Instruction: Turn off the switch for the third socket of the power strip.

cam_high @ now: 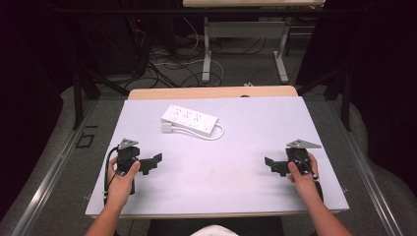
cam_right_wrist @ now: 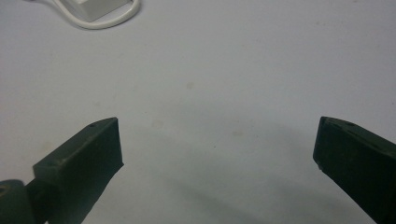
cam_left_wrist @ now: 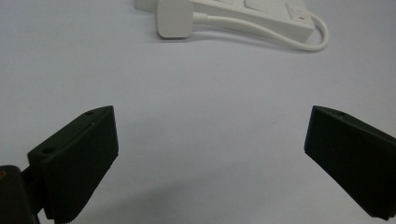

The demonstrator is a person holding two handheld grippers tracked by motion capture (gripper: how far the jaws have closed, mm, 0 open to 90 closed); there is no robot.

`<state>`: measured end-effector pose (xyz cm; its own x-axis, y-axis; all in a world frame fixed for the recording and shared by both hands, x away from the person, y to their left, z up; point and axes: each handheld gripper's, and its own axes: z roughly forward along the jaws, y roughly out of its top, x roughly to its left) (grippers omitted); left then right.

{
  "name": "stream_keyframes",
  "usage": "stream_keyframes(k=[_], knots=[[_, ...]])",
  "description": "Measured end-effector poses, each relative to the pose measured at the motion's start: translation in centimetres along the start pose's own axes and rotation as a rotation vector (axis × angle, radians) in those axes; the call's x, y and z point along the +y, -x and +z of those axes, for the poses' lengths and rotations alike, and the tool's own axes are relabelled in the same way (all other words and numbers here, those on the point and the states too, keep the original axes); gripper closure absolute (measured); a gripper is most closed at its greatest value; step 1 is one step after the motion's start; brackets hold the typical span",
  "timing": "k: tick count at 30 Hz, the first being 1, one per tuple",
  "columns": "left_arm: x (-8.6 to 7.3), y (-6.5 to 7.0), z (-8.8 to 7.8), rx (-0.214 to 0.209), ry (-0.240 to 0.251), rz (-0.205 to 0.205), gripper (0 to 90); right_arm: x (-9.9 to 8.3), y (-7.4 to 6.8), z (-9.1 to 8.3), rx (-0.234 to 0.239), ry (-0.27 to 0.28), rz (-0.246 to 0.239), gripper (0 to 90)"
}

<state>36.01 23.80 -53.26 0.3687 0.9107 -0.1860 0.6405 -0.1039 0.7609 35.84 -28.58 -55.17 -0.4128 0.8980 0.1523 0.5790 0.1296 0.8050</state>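
A: We have both tools released. The left black two-jaw gripper (cam_high: 153,162) sits at the lower left of the high view with its jaws spread wide and nothing between them; the right black two-jaw gripper (cam_high: 270,164) mirrors it at the lower right, equally slack and empty.

B: And the white plastic power strip (cam_high: 190,119) lies just above the middle of the frame, well apart from both of us, on the pale grey table top (cam_high: 236,172). Its flat white plug (cam_left_wrist: 174,18) rests just beside the strip's near long side, at the top of the left gripper view, with the thin white cord (cam_left_wrist: 289,39) looping round the end.

A: What worries us, then?

B: The loop. If we grab the strip by one end, we judge the cord could snag a jaw and drag the plug along.

A: The casing looks smooth too; a shallow pinch might let it slip or spin away.

B: We could also clip the cord instead of the body.
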Motion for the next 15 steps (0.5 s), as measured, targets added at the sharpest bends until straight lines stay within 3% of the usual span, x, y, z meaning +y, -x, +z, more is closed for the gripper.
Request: stream_keyframes(k=[15], knots=[[-1.5, -1.2, 0.9, 0.018, -0.005, -0.037, 3.2, 0.0, 0.1, 0.0, 0.0, 0.003, -0.012, 0.8]])
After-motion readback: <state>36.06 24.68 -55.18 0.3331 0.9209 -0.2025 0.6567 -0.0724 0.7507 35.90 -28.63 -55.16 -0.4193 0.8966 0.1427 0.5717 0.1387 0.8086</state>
